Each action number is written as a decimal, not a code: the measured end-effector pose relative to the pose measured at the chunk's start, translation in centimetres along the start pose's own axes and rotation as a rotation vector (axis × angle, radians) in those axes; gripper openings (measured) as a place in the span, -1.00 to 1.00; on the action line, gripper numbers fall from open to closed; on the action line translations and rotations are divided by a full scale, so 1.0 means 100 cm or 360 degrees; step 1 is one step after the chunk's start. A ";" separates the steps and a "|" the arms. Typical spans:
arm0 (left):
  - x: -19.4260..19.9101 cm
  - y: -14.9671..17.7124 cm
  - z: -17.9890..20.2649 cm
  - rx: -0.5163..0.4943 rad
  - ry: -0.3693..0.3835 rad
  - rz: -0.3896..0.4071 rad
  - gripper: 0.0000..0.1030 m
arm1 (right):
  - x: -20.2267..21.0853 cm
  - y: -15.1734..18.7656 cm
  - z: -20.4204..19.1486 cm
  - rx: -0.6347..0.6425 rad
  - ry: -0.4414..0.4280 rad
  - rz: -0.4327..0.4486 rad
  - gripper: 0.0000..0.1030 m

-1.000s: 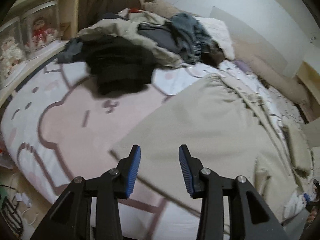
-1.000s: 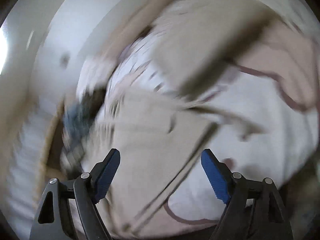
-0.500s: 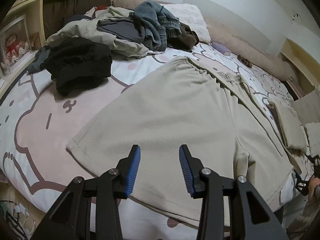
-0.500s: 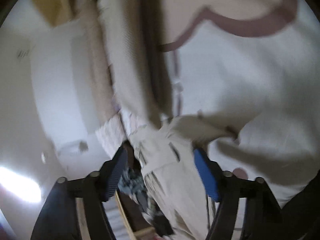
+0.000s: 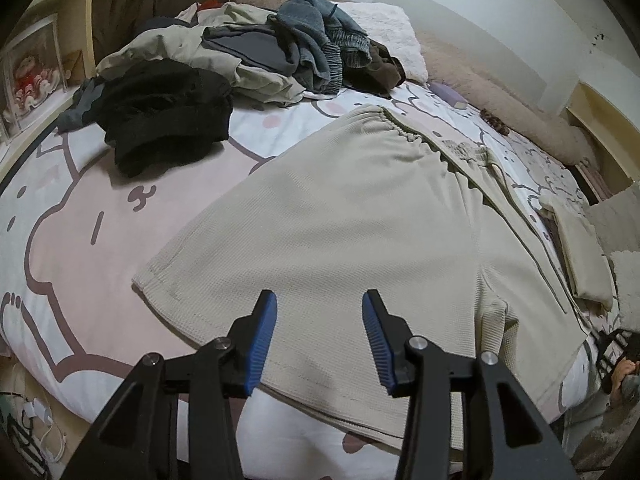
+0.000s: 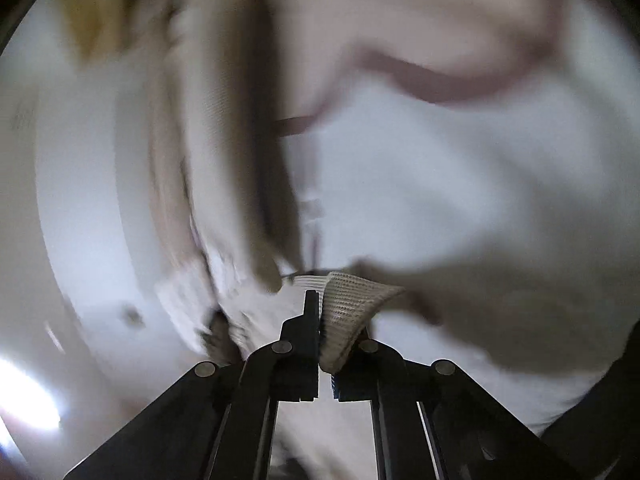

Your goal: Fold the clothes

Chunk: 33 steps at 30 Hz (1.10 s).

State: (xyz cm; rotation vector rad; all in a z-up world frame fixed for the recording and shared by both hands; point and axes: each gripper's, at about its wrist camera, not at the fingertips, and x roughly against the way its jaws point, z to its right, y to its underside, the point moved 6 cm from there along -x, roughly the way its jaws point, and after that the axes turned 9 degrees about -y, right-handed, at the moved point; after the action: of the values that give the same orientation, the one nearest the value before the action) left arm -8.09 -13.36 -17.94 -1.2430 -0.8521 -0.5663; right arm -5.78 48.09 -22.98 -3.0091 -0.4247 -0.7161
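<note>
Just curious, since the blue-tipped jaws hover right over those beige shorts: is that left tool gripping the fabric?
No, the left gripper has its jaws spread apart above the beige shorts, with nothing between them.

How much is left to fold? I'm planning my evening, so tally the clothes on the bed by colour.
Beige: 3 (shorts, folded piece, crumpled piece)
Black garment: 1
Dark grey garment: 1
Blue-grey knit: 1
Brown garment: 1
Total: 7 clearly distinguishable; more may be hidden.

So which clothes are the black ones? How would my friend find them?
Start at the bed with the pink cartoon sheet. At its far end lies a clothes pile. The black clothes sit on the pile's left, nearer side, the only black heap among grey, beige and blue.
</note>
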 end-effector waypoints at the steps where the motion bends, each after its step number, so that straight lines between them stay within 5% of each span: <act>1: 0.001 0.000 0.000 -0.0003 0.0004 0.0009 -0.15 | 0.002 0.005 -0.023 0.0221 0.0041 0.0011 -0.90; 5: 0.006 -0.002 -0.002 0.0014 0.0040 0.0049 -0.15 | 0.002 0.053 -0.138 0.1177 0.0125 0.0049 -0.90; 9: 0.011 -0.001 -0.010 0.0043 0.0068 0.0074 -0.15 | -0.007 0.155 -0.243 0.2187 0.0132 0.0063 -0.90; 13: 0.018 0.002 -0.025 0.0087 0.0062 0.0107 -0.15 | -0.029 0.301 -0.266 0.3206 0.0042 -0.0051 -0.90; 16: 0.024 0.006 -0.044 0.0169 0.0055 0.0129 -0.15 | -0.054 0.406 -0.224 0.3854 -0.0110 -0.0244 -0.91; 20: 0.026 0.014 -0.068 0.0275 0.0034 0.0119 -0.15 | -0.101 0.492 -0.131 0.4167 -0.0198 -0.0716 -0.91; 25: 0.028 0.019 -0.084 0.0293 0.0018 0.0111 -0.15 | -0.143 0.533 -0.049 0.4107 -0.0042 -0.1081 -0.92; 30: 0.021 0.015 -0.081 0.0259 0.0048 0.0092 -0.15 | -0.155 0.539 -0.023 0.4183 0.0000 -0.0943 -0.91; 33: 0.018 0.011 -0.065 0.0184 0.0093 0.0089 -0.15 | -0.160 0.540 -0.031 0.4058 0.0006 -0.0924 -0.88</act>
State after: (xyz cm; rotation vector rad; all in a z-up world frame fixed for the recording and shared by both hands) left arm -4.57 -19.18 -17.70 -1.1360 -0.7880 -0.4994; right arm -6.44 -8.23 -24.99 -0.4451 -0.9608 0.1362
